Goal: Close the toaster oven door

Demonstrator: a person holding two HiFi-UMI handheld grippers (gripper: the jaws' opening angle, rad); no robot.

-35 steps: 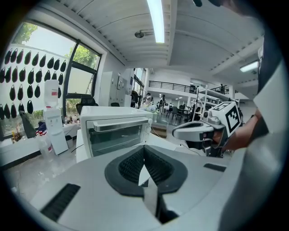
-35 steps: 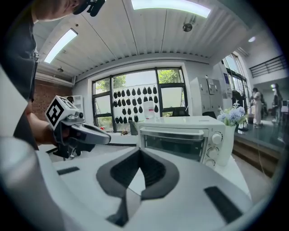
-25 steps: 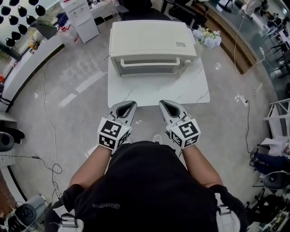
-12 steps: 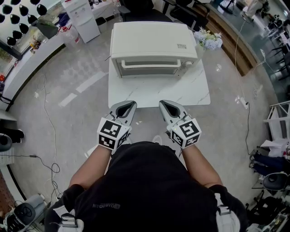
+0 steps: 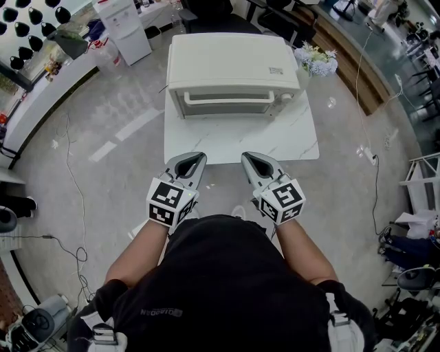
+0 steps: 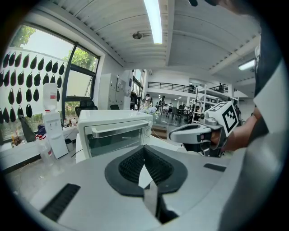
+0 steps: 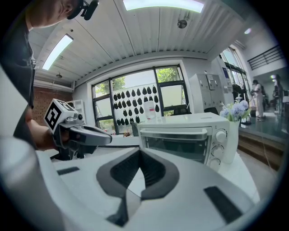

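A cream toaster oven (image 5: 234,65) stands at the far side of a white marble table (image 5: 282,141). Its glass door (image 5: 227,106) stands upright against the front, with the handle bar along its top. My left gripper (image 5: 194,159) and right gripper (image 5: 251,159) hover side by side at the table's near edge, well short of the oven, both shut with nothing between the pads. In the left gripper view, the oven (image 6: 115,133) lies ahead beyond my left gripper (image 6: 144,153). The right gripper view shows the oven (image 7: 180,135) with its knobs (image 7: 221,135) past my right gripper (image 7: 140,158).
A vase of pale flowers (image 5: 315,58) stands at the oven's right corner. A water dispenser (image 5: 124,27) is at the back left and a dark chair (image 5: 206,14) behind the table. Cables (image 5: 69,172) trail over the floor on both sides.
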